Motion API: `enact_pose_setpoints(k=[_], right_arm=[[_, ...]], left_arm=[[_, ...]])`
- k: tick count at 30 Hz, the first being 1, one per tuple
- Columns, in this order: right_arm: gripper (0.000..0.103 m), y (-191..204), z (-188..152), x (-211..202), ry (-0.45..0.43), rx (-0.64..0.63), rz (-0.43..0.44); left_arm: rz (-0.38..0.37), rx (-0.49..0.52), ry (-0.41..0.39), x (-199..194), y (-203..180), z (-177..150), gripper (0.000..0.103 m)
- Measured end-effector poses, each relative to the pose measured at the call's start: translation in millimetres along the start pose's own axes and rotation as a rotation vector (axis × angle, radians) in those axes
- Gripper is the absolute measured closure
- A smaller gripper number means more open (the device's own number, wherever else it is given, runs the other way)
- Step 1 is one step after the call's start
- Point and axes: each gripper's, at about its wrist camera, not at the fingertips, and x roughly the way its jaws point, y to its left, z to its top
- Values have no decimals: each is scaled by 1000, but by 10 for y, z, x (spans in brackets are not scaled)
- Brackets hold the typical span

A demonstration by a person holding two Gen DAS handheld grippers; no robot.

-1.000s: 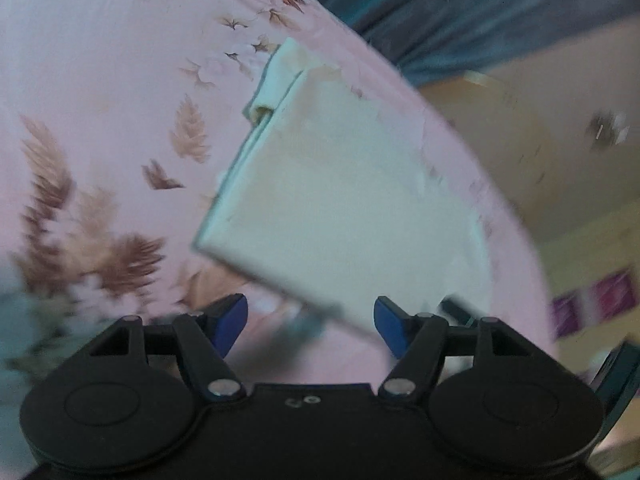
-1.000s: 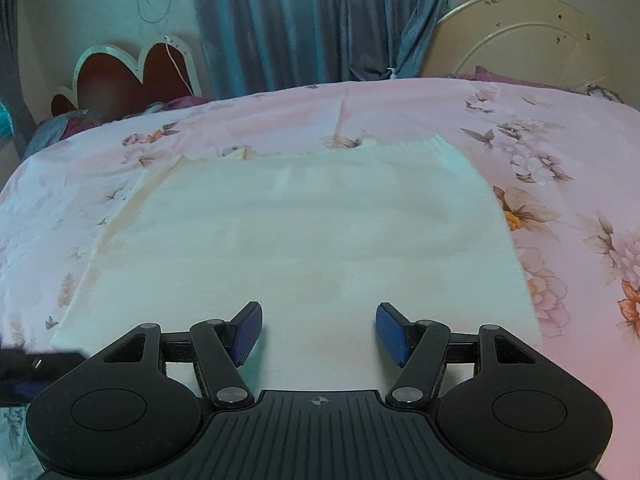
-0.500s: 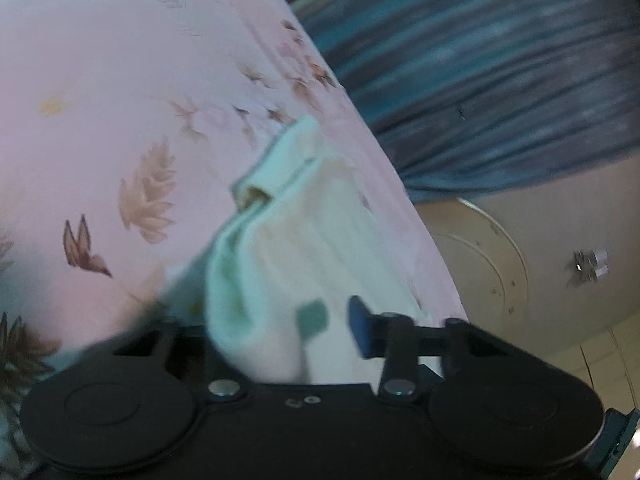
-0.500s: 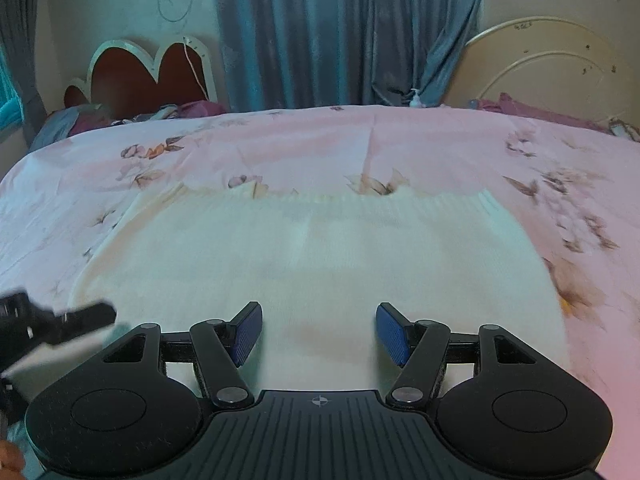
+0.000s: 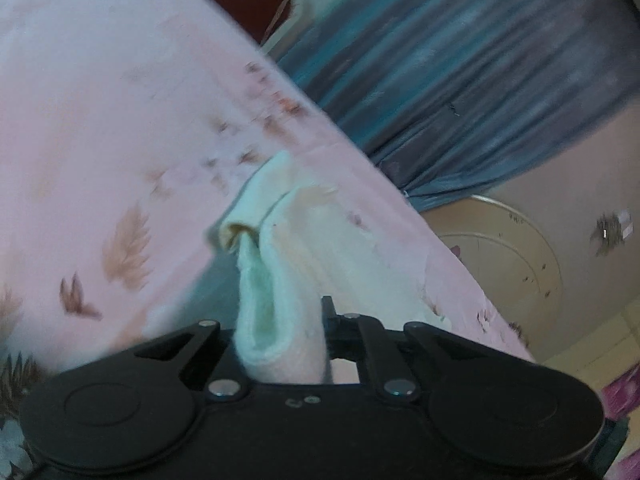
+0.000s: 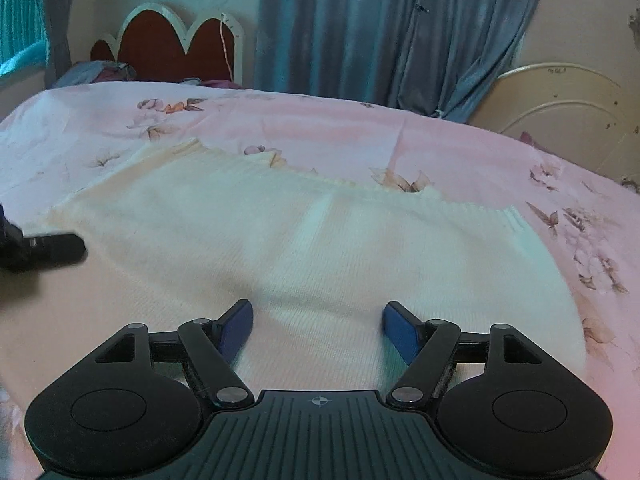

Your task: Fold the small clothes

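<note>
Since the earlier frame, the left gripper point(image 5: 286, 334) has closed its jaws on a bunched corner of the cream knit garment point(image 5: 304, 240), which a second ago lay flat and untouched ahead of open fingers. That corner now stands pinched up in the lower middle of the left wrist view, its fabric hiding the pads. The right gripper point(image 6: 318, 330) has just been opening its jaws further; its blue pads point(image 6: 402, 334) stand wide apart over the near edge of the garment point(image 6: 304, 248), not pressing on it, with knit fabric showing between them.

From the right wrist view the garment spreads across the middle of the frame on a pink floral bedsheet point(image 6: 360, 136), ribbed edge along its far side. The left gripper's dark tip point(image 6: 44, 248) shows at the left edge, at the garment's corner.

Around the bed: a red scalloped headboard point(image 6: 168, 46) in the upper left, blue-grey curtains point(image 6: 380, 28) across the upper middle, and a cream arched bed frame point(image 6: 560, 112) at the right. Crumpled bedding point(image 6: 100, 72) lies just below the headboard. Nothing lies on the garment itself. The left wrist view is tilted and motion-blurred, with the curtains point(image 5: 460, 92) filling its upper right.
</note>
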Motion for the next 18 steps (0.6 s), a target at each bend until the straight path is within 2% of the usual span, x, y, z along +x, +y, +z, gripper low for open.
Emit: enact_pose_setpoints(k=[2,5,9,14,18], right_arm=[[31,-74,19,-38,-5,32,35],[32,-317,47,-175,-27,160,103],[32,-730,23,-447,-61,274,113],[32,-1322,-131,-740,-68,378,57],[31,-1694,-289,-936,-72,446,17]], left_arm=[[-1,82,-13,-34,-177,-4,96],[-23,222,-26,-65,-538,-7,96],[-94,413,6,-7,-1091,-121,96],[-176,592,116,191,-1626,-551,96],[-191,691,220,324,-1761,-1032,96]])
